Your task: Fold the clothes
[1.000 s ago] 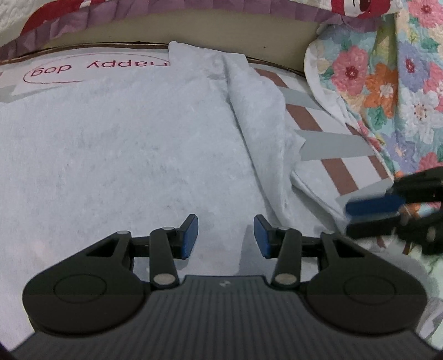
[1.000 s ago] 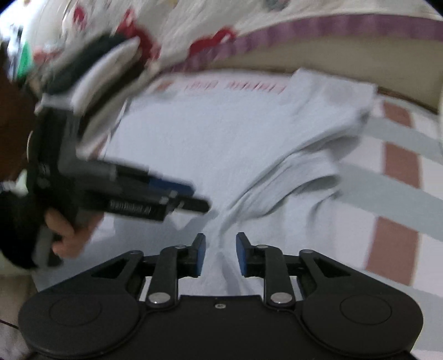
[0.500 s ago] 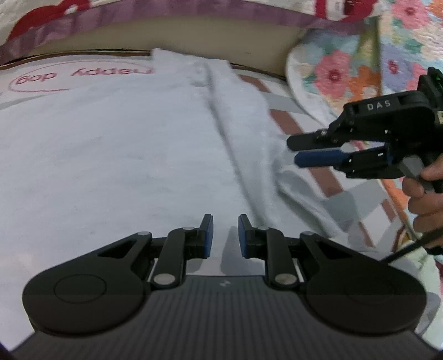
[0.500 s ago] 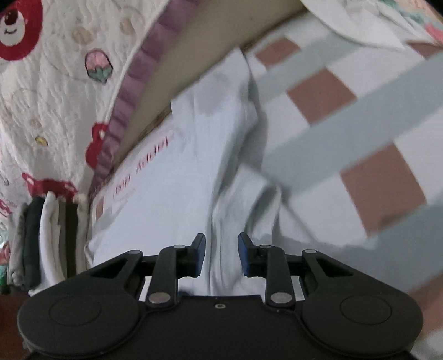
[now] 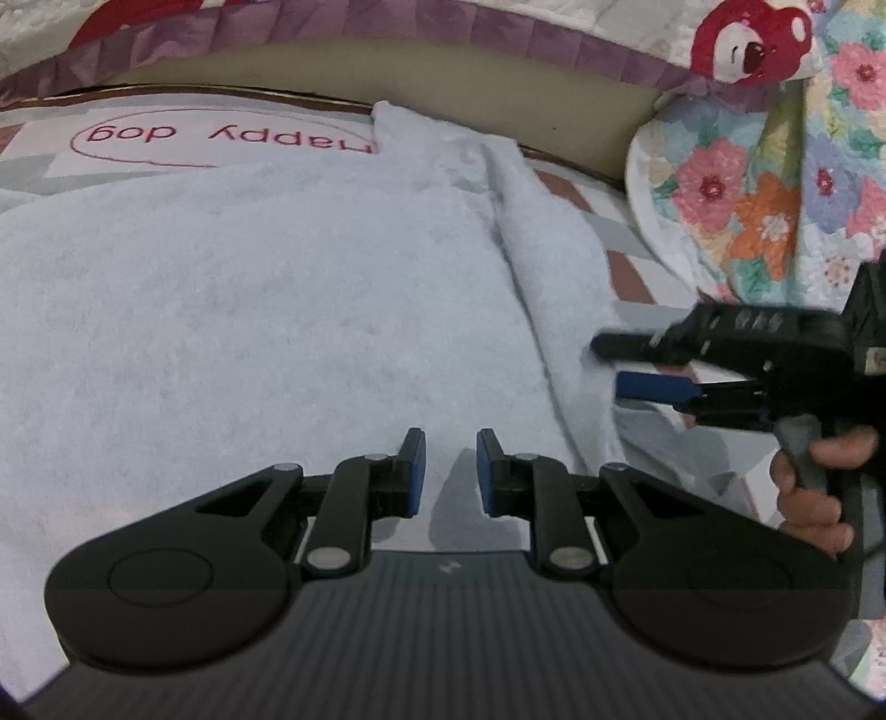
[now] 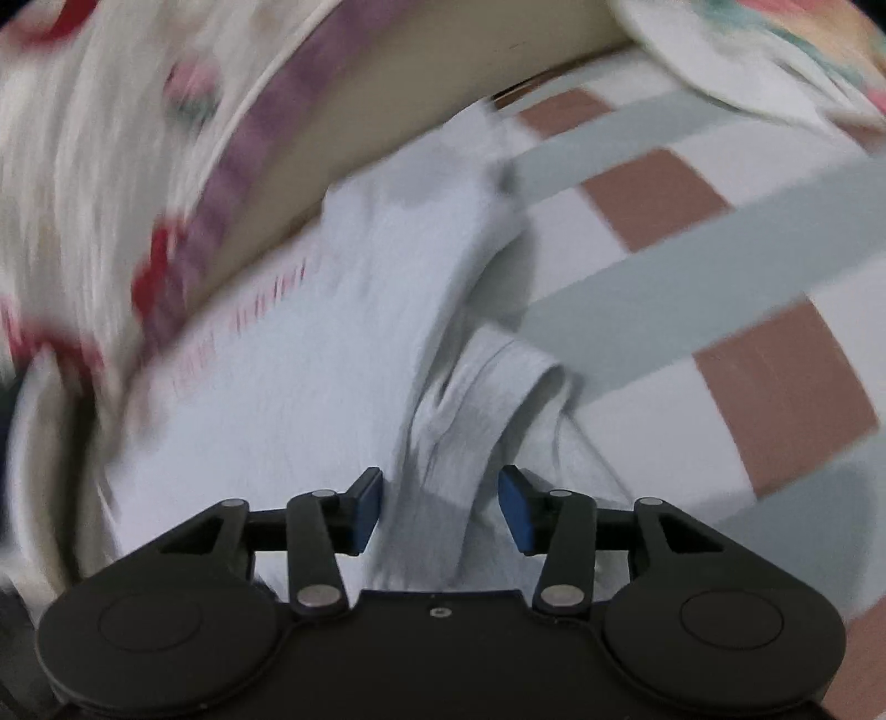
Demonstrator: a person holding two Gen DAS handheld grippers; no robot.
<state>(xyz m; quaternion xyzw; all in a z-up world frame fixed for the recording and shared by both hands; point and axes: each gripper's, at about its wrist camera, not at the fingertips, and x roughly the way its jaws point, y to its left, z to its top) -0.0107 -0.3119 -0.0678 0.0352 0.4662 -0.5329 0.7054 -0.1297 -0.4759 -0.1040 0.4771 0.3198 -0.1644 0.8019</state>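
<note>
A pale blue garment point(image 5: 249, 310) lies spread on the bed, its right side folded inward into a long ridge point(image 5: 554, 249). My left gripper point(image 5: 449, 471) hovers low over the garment's near part, slightly open, with nothing between its blue pads. To its right, a hand point(image 5: 814, 482) holds my right gripper point(image 5: 631, 368), whose fingers point left at the folded ridge. In the blurred right wrist view the right gripper point(image 6: 440, 512) stands open, with a bunched fold of the garment point(image 6: 487, 399) rising between its fingers.
The bed sheet point(image 6: 664, 183) has grey and brown checks and a red "happy dog" print point(image 5: 221, 135) beyond the garment. A floral quilt point(image 5: 775, 166) is heaped at the right. A quilt with red bears point(image 5: 742, 44) hangs over a beige panel point(image 5: 332, 66) at the back.
My right gripper has opened wider and come down onto the garment's folded right edge. My left gripper narrowed from wide open, then widened slightly.
</note>
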